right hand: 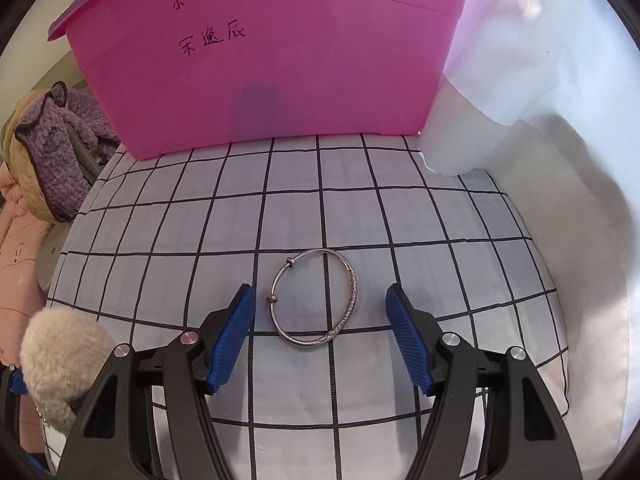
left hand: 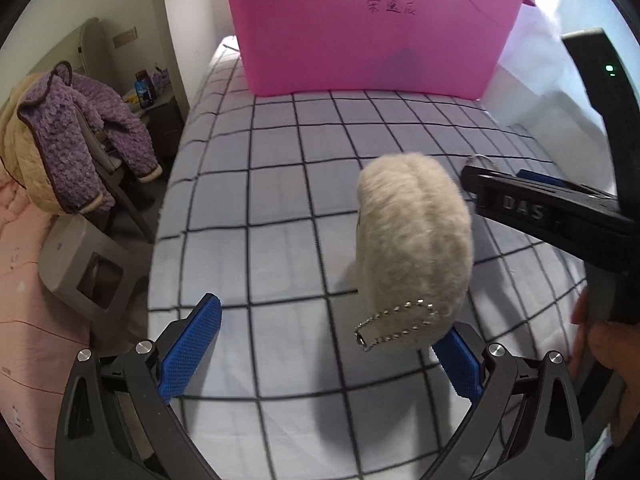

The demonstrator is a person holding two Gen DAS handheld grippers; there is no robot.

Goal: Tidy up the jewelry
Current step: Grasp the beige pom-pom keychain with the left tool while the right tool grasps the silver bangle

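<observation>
A silver bangle [right hand: 314,298] lies flat on the checked sheet [right hand: 360,208]. My right gripper [right hand: 320,334] is open, its blue pads on either side of the bangle's near half, not touching it. It also shows in the left wrist view [left hand: 474,176]. A beige fluffy pom-pom charm [left hand: 414,248] with a ball chain [left hand: 394,326] lies on the sheet between my left gripper's pads. My left gripper [left hand: 332,348] is open around the charm's near end. The charm shows at the lower left of the right wrist view [right hand: 64,360]. A pink plastic bin [right hand: 260,52] with handwriting stands at the back.
White bedding [right hand: 560,160] is bunched at the right of the sheet. Left of the bed stand a chair with a purple fleece jacket [left hand: 80,140], a grey stool [left hand: 84,268] and a bedside table [left hand: 156,104]. A pink cover [left hand: 24,320] lies at far left.
</observation>
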